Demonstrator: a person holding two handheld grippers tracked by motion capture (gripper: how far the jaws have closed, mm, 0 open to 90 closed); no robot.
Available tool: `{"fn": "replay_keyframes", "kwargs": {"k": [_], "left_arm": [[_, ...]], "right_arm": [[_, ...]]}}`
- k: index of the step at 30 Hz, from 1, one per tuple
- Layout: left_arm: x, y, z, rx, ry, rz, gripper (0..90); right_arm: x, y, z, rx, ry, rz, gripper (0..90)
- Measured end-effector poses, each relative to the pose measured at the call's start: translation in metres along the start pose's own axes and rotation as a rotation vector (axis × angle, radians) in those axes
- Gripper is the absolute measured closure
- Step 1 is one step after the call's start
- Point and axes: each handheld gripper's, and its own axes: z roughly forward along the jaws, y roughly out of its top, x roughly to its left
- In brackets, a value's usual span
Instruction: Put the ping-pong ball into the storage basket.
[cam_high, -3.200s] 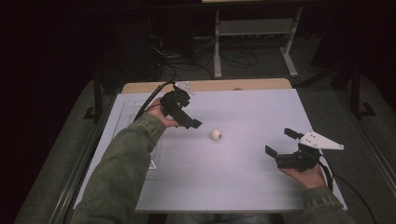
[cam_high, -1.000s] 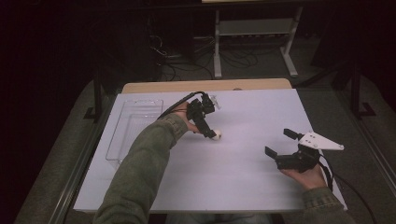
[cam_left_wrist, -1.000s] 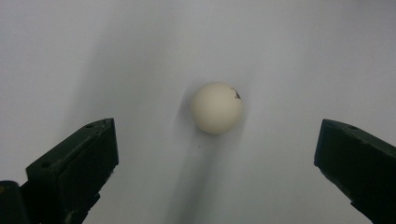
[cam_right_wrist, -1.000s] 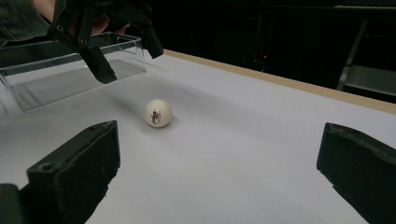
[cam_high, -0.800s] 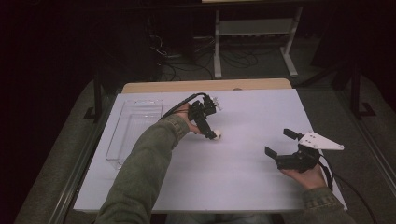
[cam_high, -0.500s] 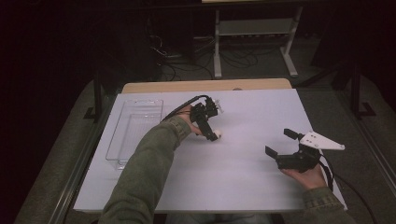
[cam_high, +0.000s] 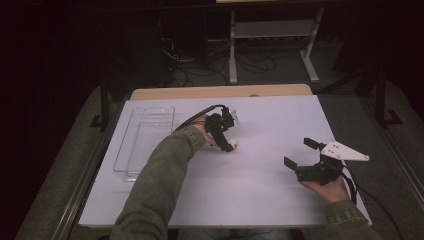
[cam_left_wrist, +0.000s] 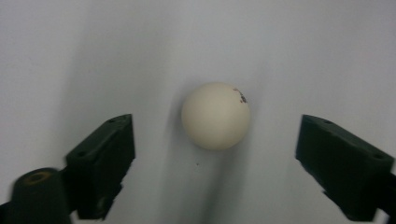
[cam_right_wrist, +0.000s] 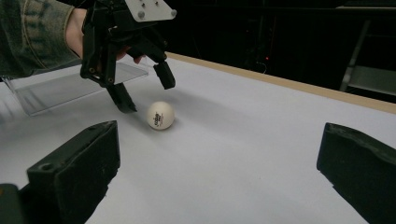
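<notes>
At mid-tabletop (cam_high: 260, 190) ball (cam_left_wrist: 215, 115) lies between left gripper (cam_left_wrist: 215, 158) jaws — just been closing, pads not yet touching | right gripper (cam_high: 300, 155) held released, apart | risk: off-centre squeeze — ball squirted away, rolled off

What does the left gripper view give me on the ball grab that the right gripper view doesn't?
Left gripper view: the ball sits centred between the left tongs, whose jaws have just been closing, with a gap showing on both sides, so no pad presses it yet. A dark smudge marks its upper edge.

Right gripper view: the left tongs seen from the side, angled down over the ball, with the clear tray behind and the right tongs standing open and apart from the ball.

Both: the ball resting on the white table, ungripped.
</notes>
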Motion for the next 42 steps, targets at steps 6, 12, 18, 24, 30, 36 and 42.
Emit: {"fn": "replay_keyframes", "kwargs": {"k": [6, 12, 18, 24, 30, 36, 42], "left_arm": [[-0.001, -0.001, 0.004, 0.018, -0.021, 0.019, 25.1], [-0.002, -0.001, 0.007, 0.013, -0.012, 0.027, 30.9], [-0.002, 0.000, 0.010, 0.013, -0.003, 0.036, 33.2], [-0.003, 0.000, 0.013, 0.021, 0.004, 0.053, 38.0], [-0.002, 0.000, 0.014, 0.015, -0.009, 0.056, 43.5], [-0.002, 0.001, 0.015, 0.002, -0.025, 0.053, 47.1], [0.003, -0.001, 0.016, -0.007, -0.046, 0.031, 50.2]], "right_arm": [[0.000, 0.000, 0.000, 0.000, 0.001, 0.002, 0.0], [0.000, 0.000, 0.000, 0.002, 0.003, -0.001, 0.0], [0.000, 0.000, 0.001, 0.004, 0.003, -0.002, 0.0], [0.001, 0.000, 0.001, 0.006, 0.003, -0.004, 0.0], [0.000, 0.000, 0.001, 0.002, -0.001, -0.005, 0.0], [0.001, 0.000, 0.001, 0.007, -0.001, -0.008, 0.0], [0.001, 0.000, 0.001, 0.004, 0.000, -0.006, 0.0]]}}
